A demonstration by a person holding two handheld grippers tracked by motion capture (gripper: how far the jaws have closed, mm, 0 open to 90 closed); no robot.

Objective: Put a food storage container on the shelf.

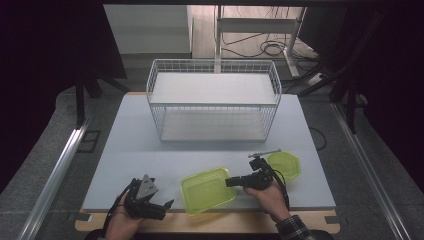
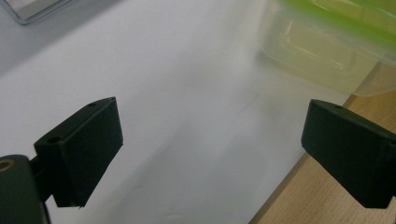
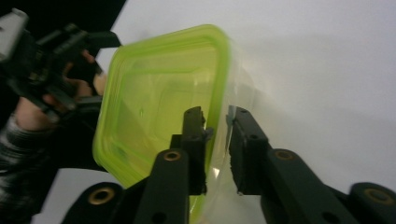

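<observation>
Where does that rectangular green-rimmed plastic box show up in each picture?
High view: the green-rimmed box sits at the table's near edge, bottom centre.
Left gripper view: top right corner, blurred.
Right gripper view: centre-left, its rim between the right tongs.
Shared landmark: the white table.

Table (image 1: 125,145) carries wire rack (image 1: 212,100), container (image 1: 206,190) (green-rimmed), lid (image 1: 284,165).

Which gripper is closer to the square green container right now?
The right. The right gripper has its jaws around the rim of the square green container, one inside, one outside. The left gripper sits apart, off the container's left side, jaws wide open.
</observation>
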